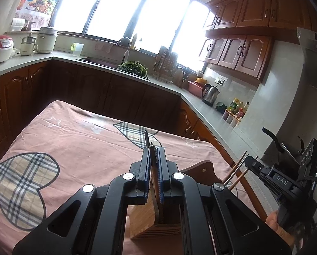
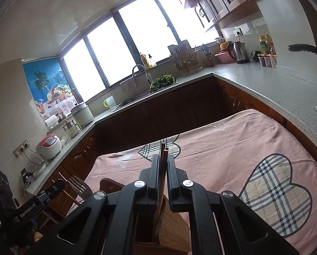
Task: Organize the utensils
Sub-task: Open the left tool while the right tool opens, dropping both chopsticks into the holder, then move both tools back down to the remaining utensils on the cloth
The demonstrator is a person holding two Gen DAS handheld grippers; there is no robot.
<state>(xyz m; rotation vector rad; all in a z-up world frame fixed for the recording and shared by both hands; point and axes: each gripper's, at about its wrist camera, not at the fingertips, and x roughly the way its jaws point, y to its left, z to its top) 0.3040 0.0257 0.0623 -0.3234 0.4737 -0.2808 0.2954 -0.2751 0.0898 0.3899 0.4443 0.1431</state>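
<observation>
Both over holder (image 1: 156, 218): left gripper (image 1: 153, 159) clamped on upright utensil (image 1: 152, 165); right gripper (image 2: 163, 165) clamped on chopsticks (image 2: 163, 155), long axes pointing down into holder.

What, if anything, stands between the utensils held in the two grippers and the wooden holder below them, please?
Nothing visible does. The left gripper holds utensils directly over the wooden holder, and the right gripper's chopsticks already reach down into its opening.
</observation>
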